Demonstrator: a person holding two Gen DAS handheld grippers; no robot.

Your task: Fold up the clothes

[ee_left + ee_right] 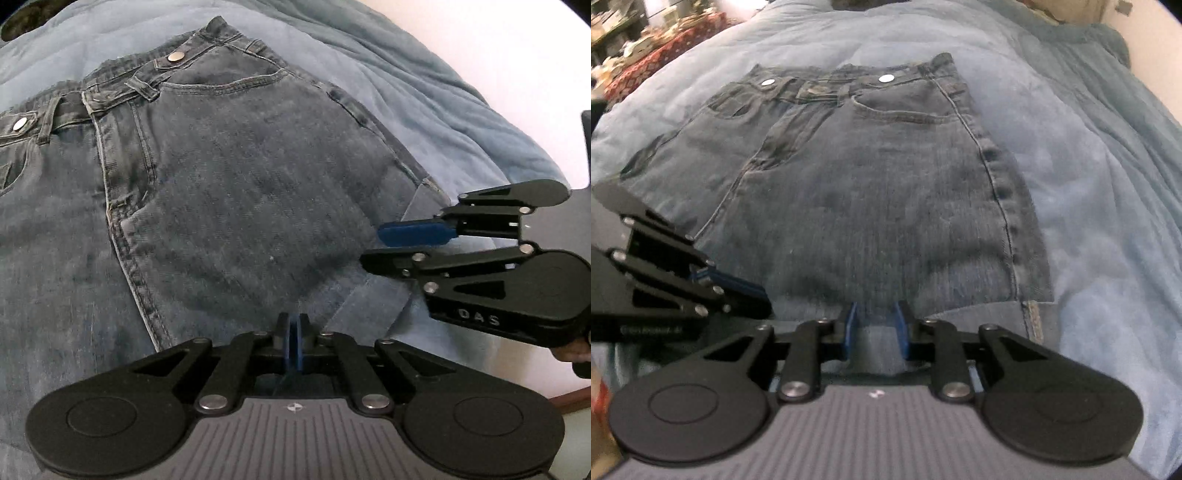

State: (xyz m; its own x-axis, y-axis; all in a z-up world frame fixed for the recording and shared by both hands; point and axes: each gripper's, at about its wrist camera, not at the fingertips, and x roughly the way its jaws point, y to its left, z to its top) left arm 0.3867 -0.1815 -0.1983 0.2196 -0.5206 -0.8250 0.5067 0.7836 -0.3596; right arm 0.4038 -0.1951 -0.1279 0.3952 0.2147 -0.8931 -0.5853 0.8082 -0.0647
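Note:
Dark blue jeans (pixel 868 184) lie folded on a light blue blanket (pixel 1089 221), waistband and metal buttons at the far end. In the left wrist view the jeans (pixel 240 184) fill the frame. My left gripper (pixel 294 328) is at their near folded edge, its blue pads pressed together on the denim. It also shows at the left of the right wrist view as the left gripper (pixel 762 295). My right gripper (pixel 876 328) stands a little to its right on the same edge, with a bunch of denim pinched between its pads. Seen from the side, the right gripper (pixel 373 247) bites the hem.
The blanket (pixel 424 92) spreads around the jeans on every side, rumpled at the right. A cluttered surface with a red patterned cloth (pixel 665 48) stands beyond the far left. A pale wall (pixel 517 55) lies to the right. A hand (pixel 569 350) holds the right gripper.

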